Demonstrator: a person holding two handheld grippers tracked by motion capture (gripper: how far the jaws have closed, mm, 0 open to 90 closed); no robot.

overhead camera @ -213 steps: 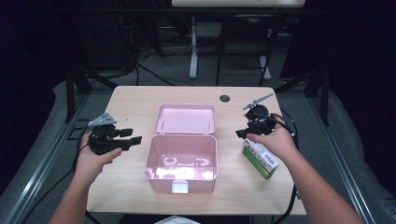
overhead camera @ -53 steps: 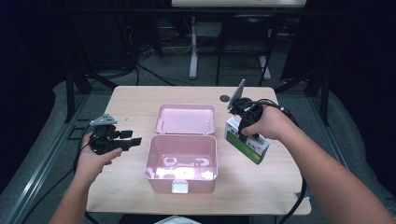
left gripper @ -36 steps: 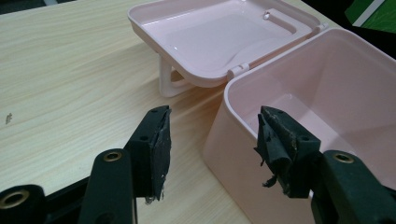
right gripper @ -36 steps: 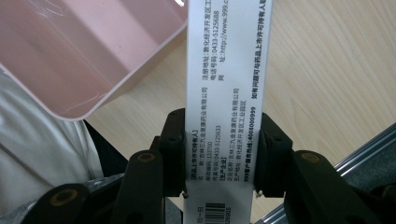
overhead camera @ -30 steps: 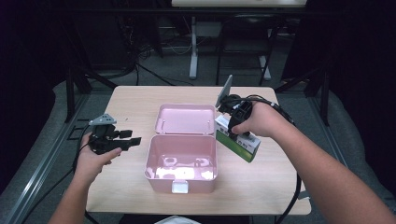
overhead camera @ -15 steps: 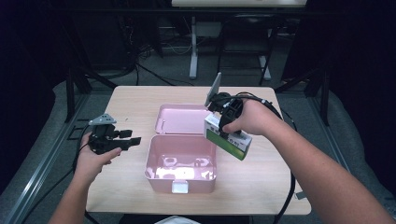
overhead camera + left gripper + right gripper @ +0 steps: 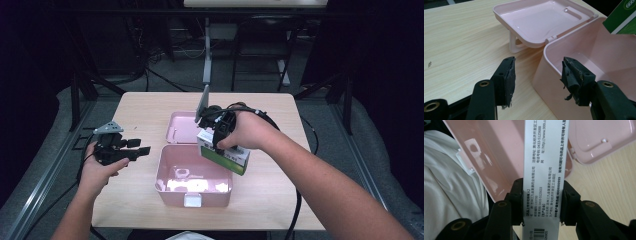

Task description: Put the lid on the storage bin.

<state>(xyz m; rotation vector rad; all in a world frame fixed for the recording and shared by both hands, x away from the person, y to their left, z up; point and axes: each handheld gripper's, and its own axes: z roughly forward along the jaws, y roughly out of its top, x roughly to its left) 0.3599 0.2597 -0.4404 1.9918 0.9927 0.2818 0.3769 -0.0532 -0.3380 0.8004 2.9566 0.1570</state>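
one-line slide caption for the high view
Right gripper holds a green-and-white carton over the open pink box.

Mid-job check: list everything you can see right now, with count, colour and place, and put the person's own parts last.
Wooden table: one, light wood, centre of the high view.
Pink plastic box: one, open and standing on the table near its front edge, lid laid back behind it.
Green and white cardboard carton: one, held above the box's right rim.
Left gripper: one, black, jaws apart, held left of the box.
Right gripper: one, black, clamped on the carton.
Hands: two, one on each gripper.
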